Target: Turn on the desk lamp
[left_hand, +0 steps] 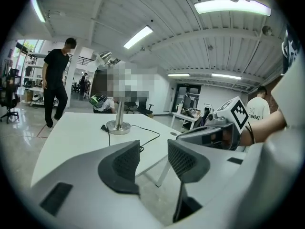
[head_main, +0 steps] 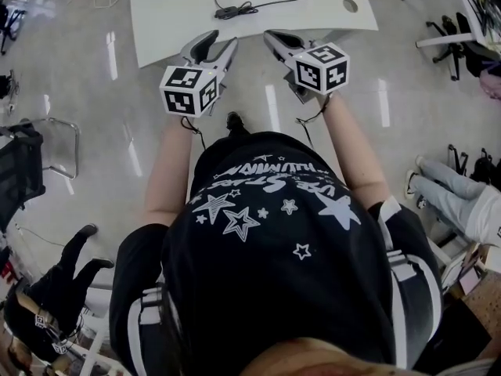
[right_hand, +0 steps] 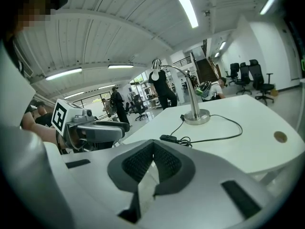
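Note:
A silver desk lamp stands on a white table (head_main: 172,14); its round base (left_hand: 118,126) and head (left_hand: 102,58) show in the left gripper view, and its base (right_hand: 196,117) again in the right gripper view. Its black cord carries an inline switch (right_hand: 167,138), which lies on the table near the front edge (head_main: 227,11). My left gripper (head_main: 221,39) is open and empty, held in the air just short of the table edge. My right gripper (head_main: 270,36) hovers beside it, shut on nothing, its pads meeting (right_hand: 153,149). Neither touches the lamp or cord.
The table has a round cable hole (head_main: 350,5) at its right. A seated person's legs (head_main: 450,190) are on the floor to my right, and office chairs (head_main: 458,30) stand beyond. A person (left_hand: 55,80) walks past the table's far side.

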